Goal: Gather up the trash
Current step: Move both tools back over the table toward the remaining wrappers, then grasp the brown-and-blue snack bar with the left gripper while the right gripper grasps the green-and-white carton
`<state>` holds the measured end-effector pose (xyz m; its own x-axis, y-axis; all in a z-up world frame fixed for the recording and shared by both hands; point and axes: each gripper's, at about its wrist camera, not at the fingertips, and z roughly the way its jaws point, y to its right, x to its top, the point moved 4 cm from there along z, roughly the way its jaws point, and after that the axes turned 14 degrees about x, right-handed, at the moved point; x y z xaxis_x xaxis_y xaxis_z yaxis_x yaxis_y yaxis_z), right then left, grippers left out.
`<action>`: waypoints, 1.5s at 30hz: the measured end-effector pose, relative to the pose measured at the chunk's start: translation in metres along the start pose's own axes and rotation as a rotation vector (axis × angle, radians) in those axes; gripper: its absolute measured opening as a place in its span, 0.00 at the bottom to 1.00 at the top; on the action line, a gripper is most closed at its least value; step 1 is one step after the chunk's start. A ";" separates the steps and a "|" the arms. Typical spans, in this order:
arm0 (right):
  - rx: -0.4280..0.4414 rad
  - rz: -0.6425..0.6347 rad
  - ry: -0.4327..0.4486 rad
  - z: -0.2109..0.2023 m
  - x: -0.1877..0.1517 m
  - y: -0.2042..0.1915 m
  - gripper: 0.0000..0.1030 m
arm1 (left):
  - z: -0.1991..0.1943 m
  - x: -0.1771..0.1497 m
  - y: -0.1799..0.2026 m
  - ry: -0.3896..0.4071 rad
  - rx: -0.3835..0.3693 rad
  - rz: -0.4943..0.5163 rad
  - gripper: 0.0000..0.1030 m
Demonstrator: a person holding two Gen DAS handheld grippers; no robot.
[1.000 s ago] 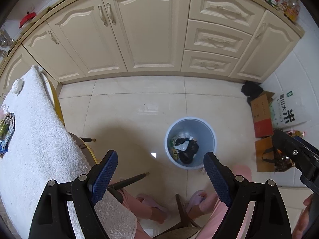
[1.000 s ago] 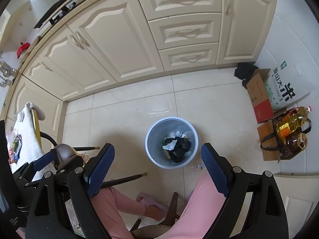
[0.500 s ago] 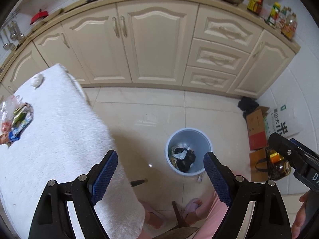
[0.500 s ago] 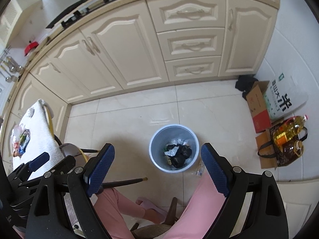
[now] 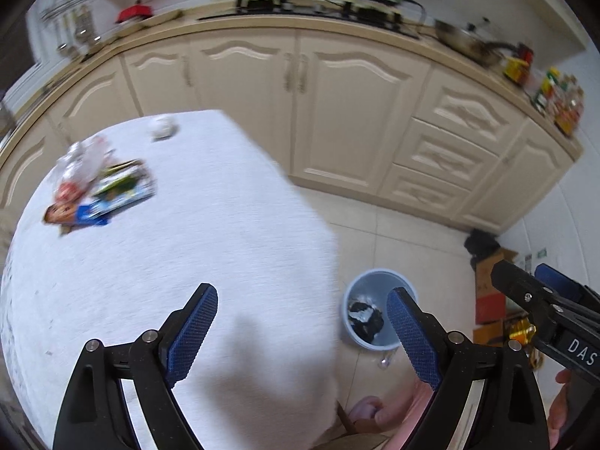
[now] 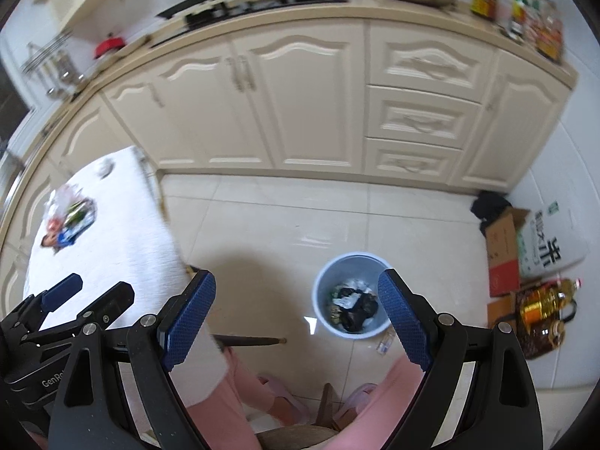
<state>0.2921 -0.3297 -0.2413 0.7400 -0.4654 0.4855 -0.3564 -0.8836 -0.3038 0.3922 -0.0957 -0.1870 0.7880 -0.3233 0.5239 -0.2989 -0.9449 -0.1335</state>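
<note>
Swung leftward since a second ago: left gripper (image 5: 302, 322) now over white table (image 5: 225, 255) instead of floor, jaws just opened a touch wider, apart, nothing between. Right gripper (image 6: 296, 313) over floor, jaws apart, empty. Wrappers (image 5: 101, 191) heaped on table at ten o'clock, tissue ball (image 5: 162, 127) beyond at eleven. Bin (image 6: 326, 273) on floor at three o'clock from table, already holding trash.
</note>
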 end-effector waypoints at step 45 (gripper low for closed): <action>0.248 -0.332 -0.353 0.210 0.038 -0.290 0.96 | 0.054 0.028 -0.313 -0.159 0.196 -0.563 0.87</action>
<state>0.5434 -0.0807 -0.3065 0.9517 -0.0798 0.2964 0.0430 -0.9214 -0.3862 0.5375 0.1884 -0.1761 0.8714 0.2383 0.4289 0.2789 -0.9597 -0.0333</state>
